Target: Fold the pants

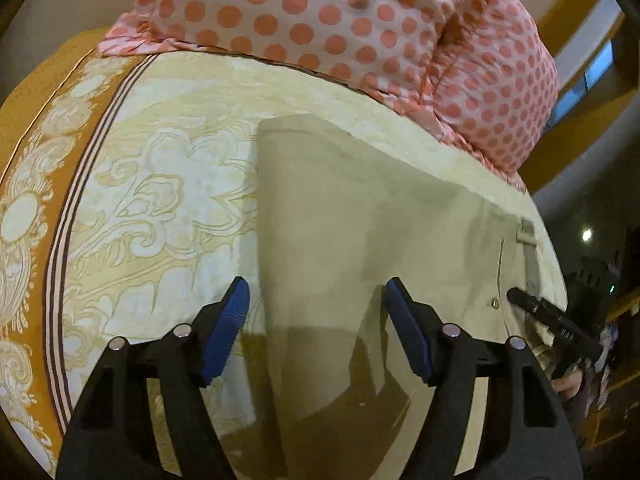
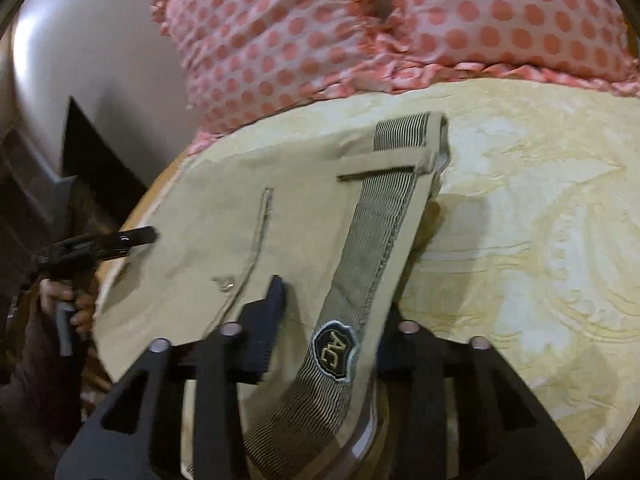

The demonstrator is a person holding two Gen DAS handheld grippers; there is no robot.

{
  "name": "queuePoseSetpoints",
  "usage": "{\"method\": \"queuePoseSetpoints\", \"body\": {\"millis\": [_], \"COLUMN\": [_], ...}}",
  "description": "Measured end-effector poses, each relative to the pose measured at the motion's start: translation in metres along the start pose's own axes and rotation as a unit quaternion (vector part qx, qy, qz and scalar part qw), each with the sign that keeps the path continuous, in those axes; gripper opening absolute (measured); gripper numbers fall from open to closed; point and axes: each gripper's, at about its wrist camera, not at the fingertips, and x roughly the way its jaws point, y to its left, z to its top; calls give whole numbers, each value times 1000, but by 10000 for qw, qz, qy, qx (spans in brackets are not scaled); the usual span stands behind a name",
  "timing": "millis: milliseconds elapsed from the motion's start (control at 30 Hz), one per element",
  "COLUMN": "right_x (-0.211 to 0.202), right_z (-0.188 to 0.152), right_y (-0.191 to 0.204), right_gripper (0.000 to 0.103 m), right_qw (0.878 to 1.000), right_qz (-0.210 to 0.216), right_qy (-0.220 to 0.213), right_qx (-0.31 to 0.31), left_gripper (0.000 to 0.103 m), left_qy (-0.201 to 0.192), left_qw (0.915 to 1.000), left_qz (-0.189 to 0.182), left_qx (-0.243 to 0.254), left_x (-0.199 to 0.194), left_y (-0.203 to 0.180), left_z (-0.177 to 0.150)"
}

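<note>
Khaki pants (image 1: 360,216) lie flat on the bed, folded leg over leg, with the waistband to the right. My left gripper (image 1: 316,320) is open and empty, hovering over the leg part of the pants. In the right wrist view the striped waistband (image 2: 360,264) with a dark badge (image 2: 334,354) runs between my right gripper's (image 2: 334,320) jaws. The jaws stand apart around the waistband edge; the right finger is hidden under the cloth. The left gripper shows at the left of that view (image 2: 120,242). The right gripper shows at the right of the left wrist view (image 1: 548,312).
A cream and gold patterned bedspread (image 1: 152,184) covers the bed. Pink polka-dot pillows (image 1: 320,12) lie along the far side, also in the right wrist view (image 2: 360,32). The bed edge falls off to dark floor at the right (image 1: 592,240).
</note>
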Motion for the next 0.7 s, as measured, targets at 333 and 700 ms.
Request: {"method": "queuePoseSetpoints", "body": {"millis": [333,700], "right_x": [-3,-10], "right_z": [59,77], "right_y": [-8,-29], "right_gripper": [18,73], "right_qw": [9989,9917], "right_qz": [325,-898], "right_qy": [-336,-904], "right_qx": [20,-163], "left_gripper": [8,45], "left_qy": [-478,-1275], "left_qw": [9979,9874], "left_qz": [22,632], "left_qx": [447,697], "left_x": [1,-7], "left_y": [-31,-54], "left_z": [53,62]}}
